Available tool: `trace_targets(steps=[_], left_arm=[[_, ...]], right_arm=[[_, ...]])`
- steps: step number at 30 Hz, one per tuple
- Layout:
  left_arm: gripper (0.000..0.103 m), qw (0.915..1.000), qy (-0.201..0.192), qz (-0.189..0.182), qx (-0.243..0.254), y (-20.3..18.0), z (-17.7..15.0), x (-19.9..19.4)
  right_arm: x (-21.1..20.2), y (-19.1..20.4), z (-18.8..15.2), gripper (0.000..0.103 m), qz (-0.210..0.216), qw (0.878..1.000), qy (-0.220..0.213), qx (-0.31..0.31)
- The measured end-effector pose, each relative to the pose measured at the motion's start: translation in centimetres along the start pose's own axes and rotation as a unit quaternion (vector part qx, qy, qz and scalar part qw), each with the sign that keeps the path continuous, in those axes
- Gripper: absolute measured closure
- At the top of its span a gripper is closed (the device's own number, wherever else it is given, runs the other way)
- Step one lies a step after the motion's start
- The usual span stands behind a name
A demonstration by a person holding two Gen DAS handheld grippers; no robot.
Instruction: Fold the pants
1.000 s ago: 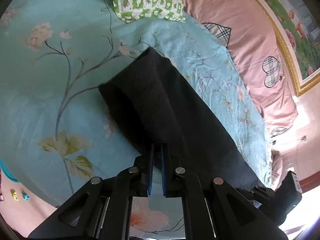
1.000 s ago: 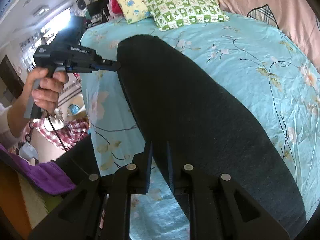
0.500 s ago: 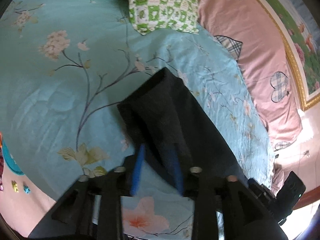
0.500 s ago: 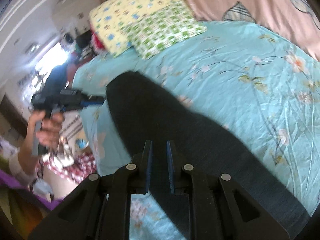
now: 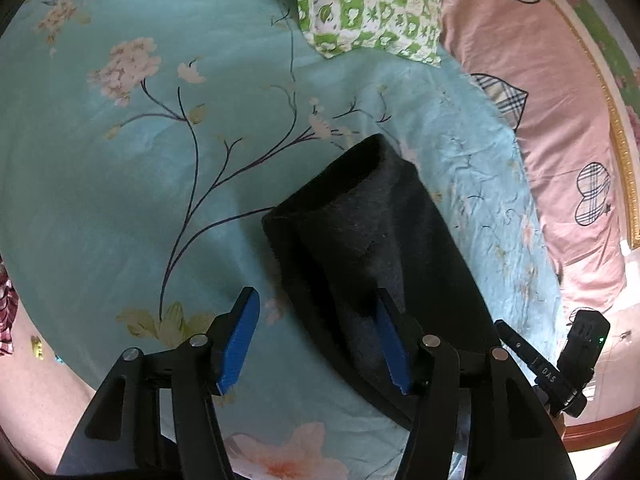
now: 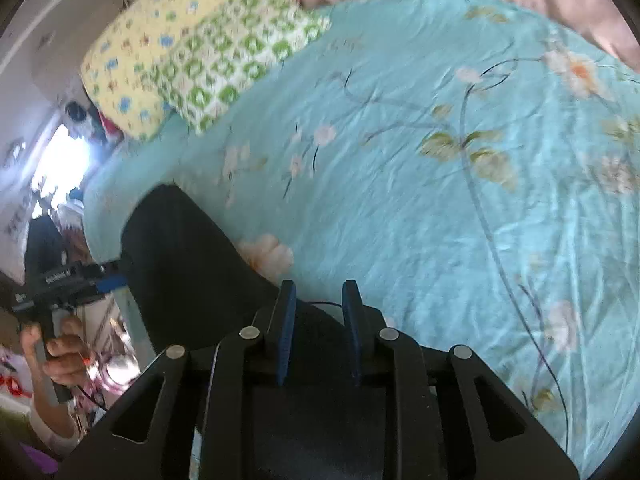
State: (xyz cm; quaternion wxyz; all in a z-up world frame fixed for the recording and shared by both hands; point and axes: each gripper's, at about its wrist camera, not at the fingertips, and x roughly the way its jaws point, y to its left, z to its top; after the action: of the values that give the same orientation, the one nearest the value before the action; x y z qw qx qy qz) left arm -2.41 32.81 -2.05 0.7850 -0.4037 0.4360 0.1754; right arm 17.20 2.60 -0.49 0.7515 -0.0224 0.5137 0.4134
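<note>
Left claw (image 5: 316, 340): blue pads are seen spread wide, nothing gripped. The dark pants (image 5: 372, 264) lie on the bed's turquoise floral sheet (image 5: 120, 208), just ahead of the claw; the right-hand pad overlaps the cloth's near edge, the left-hand pad sits over bare sheet. Contact between pad and cloth cannot be judged. The folded end of the pants points away from the claw, toward a green checked pillow (image 5: 368, 4). A pink quilt (image 5: 552, 120) is noted along the far right.

Right claw (image 6: 318, 332): pads are parted by a narrow gap, with no cloth seen pinched between them. The pants (image 6: 188, 264) run from beneath this claw to the left, where the left claw (image 6: 112, 280) is seen at the cloth's far edge. The view is motion-blurred; the pants' near portion is hidden beneath the claw body. Beyond, a yellow pillow (image 6: 132, 68) is partly cut off.
</note>
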Motion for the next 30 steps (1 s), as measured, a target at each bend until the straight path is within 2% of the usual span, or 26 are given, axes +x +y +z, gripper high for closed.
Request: trace_targets(steps=[3, 4, 5, 7, 14, 15, 16, 18, 19, 20, 21, 23, 27, 30], left_arm=[[0.044, 0.9999, 0.009, -0.001, -0.009, 0.5, 0.1, 0.8], [0.044, 0.9999, 0.010, -0.003, -0.010, 0.6, 0.1, 1.0], [0.044, 0.9999, 0.009, -0.003, -0.009, 0.6, 0.2, 1.1], [0.044, 1.0000, 0.007, -0.005, -0.005, 0.6, 0.3, 1.3], [0.046, 0.9996, -0.016, -0.008, 0.022, 0.0, 0.7, 2.3], [0.049, 0.9993, -0.021, -0.004, 0.031, -0.3, 0.7, 2.5], [0.059, 0.9989, -0.025, -0.002, 0.039, -0.5, 0.7, 2.6], [0.065, 0.9980, -0.031, 0.002, 0.055, -1.0, 0.7, 3.0], [0.076, 0.9976, -0.034, -0.001, 0.060, -1.1, 0.7, 3.0], [0.079, 0.9974, -0.034, -0.018, 0.062, -1.3, 0.7, 2.7], [0.084, 0.9971, -0.039, -0.028, 0.060, -1.2, 0.7, 2.2], [0.086, 0.9937, -0.064, -0.065, 0.065, -1.4, 0.6, -0.5], [0.086, 0.9848, -0.096, -0.116, 0.086, -1.7, -0.2, -4.5], [0.086, 0.9823, -0.103, -0.098, 0.122, -2.3, -0.4, -4.9]], right_arm=[[1.7, 0.3, 0.0, 0.077, 0.005, 0.999, 0.034, -0.020], [1.9, 0.3, -0.1, 0.072, 0.005, 0.999, 0.040, -0.025], [2.2, 0.5, -0.1, 0.063, 0.001, 0.998, 0.049, -0.033], [3.0, 0.8, -0.1, 0.054, -0.007, 0.996, 0.076, -0.051], [4.5, 2.0, 0.3, 0.053, 0.003, 0.986, 0.124, -0.109], [4.6, 2.0, 0.4, 0.052, 0.006, 0.986, 0.128, -0.110], [4.6, 2.1, 0.3, 0.052, 0.005, 0.985, 0.131, -0.115], [4.7, 2.8, 0.3, 0.057, -0.005, 0.982, 0.135, -0.132], [4.7, 3.1, 0.2, 0.078, -0.002, 0.981, 0.136, -0.136], [4.7, 3.6, 0.1, 0.087, 0.015, 0.981, 0.139, -0.138], [4.4, 4.4, -0.2, 0.087, -0.006, 0.979, 0.131, -0.155], [3.4, 5.6, -0.5, 0.092, -0.037, 0.977, 0.110, -0.179], [-2.1, 6.8, 0.2, 0.092, -0.115, 0.978, -0.015, -0.173], [-3.5, 7.3, 0.0, 0.092, -0.140, 0.976, -0.071, -0.154]])
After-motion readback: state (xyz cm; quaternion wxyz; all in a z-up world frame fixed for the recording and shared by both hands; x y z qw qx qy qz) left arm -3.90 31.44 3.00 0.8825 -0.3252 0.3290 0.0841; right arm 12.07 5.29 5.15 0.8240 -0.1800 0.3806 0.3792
